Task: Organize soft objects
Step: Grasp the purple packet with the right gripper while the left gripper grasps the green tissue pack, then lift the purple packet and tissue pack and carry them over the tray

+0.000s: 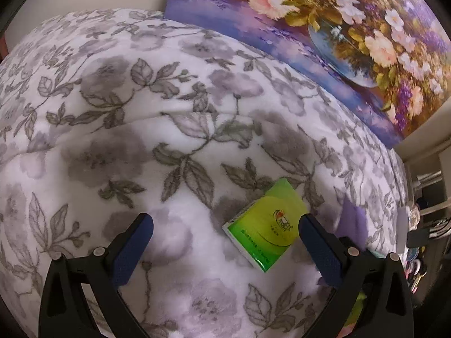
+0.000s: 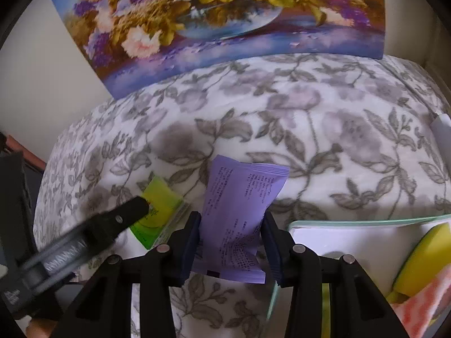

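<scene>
A green tissue pack [image 1: 266, 226] lies on the grey floral blanket [image 1: 141, 98]. My left gripper [image 1: 225, 236] is open, its jaws wide apart, with the pack lying between them close to the right finger. In the right wrist view my right gripper [image 2: 231, 239] is shut on a purple soft packet [image 2: 239, 211], held just above the blanket [image 2: 310, 140]. The green pack [image 2: 157, 214] lies to its left, with the left gripper's finger [image 2: 124, 217] over it. A white bin [image 2: 338, 239] at the right holds a yellow sponge [image 2: 422, 256] and a pink cloth [image 2: 425, 307].
A flower painting [image 1: 338, 33] leans against the wall behind the bed, also in the right wrist view [image 2: 211, 19]. Shelves with clutter [image 1: 422, 225] stand beyond the bed's right edge.
</scene>
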The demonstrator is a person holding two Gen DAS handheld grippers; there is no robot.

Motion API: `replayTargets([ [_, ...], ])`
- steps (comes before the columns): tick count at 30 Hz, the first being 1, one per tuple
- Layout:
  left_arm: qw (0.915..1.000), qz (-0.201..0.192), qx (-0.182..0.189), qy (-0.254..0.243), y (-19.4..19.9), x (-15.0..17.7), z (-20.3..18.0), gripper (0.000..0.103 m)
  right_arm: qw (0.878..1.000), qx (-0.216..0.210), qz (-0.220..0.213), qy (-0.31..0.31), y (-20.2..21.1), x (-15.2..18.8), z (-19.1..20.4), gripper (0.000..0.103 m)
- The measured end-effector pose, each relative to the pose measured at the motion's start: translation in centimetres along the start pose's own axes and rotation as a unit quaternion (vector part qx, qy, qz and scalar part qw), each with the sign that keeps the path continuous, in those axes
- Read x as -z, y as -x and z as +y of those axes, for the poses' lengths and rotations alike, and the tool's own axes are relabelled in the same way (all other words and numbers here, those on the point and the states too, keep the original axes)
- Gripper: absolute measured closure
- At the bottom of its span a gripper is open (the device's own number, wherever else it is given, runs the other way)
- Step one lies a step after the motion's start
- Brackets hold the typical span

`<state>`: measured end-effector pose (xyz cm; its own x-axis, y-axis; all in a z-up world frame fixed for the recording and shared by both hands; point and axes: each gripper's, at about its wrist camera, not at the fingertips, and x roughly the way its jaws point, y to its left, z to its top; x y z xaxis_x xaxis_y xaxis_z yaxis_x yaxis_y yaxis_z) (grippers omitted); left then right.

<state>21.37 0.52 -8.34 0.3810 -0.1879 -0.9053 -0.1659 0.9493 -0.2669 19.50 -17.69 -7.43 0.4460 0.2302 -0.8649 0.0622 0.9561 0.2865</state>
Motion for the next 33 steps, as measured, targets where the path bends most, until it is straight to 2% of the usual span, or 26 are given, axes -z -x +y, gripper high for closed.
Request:
replayTargets([
  [14,0.9970,0.002,-0.029,-0.071,-1.2,0.9,-2.2,0.002,1.000,-0.022,-0.004,-0.019,0.8,-0.2,-1.1,0.057],
  [17,0.9963,-0.001,-0.031,-0.080,-1.2,1.0,-2.5,0.009,1.000,-0.023,-0.003,-0.019,0.9,-0.2,-1.1,0.057],
  [18,0.9961,-0.003,-0.031,-0.083,-1.3,1.0,-2.6,0.015,1.000,-0.024,-0.002,-0.019,0.8,-0.2,-1.1,0.057],
  [20,0.9959,-0.006,-0.027,-0.086,-1.1,1.0,-2.7,0.029,0.999,-0.025,0.000,-0.020,0.6,-0.1,-1.2,0.057],
  [21,0.9960,-0.008,-0.021,-0.087,-1.0,0.9,-2.7,0.041,0.999,-0.026,0.001,-0.020,0.5,-0.1,-1.2,0.057],
  [23,0.9962,-0.010,-0.008,-0.086,-0.7,0.8,-2.8,0.041,0.999,-0.026,0.002,-0.019,0.5,0.0,-1.2,0.057],
  [33,0.9979,-0.008,-0.003,-0.065,0.8,0.8,-2.3,0.043,1.000,-0.021,0.005,-0.007,1.5,0.3,-0.4,0.057],
])
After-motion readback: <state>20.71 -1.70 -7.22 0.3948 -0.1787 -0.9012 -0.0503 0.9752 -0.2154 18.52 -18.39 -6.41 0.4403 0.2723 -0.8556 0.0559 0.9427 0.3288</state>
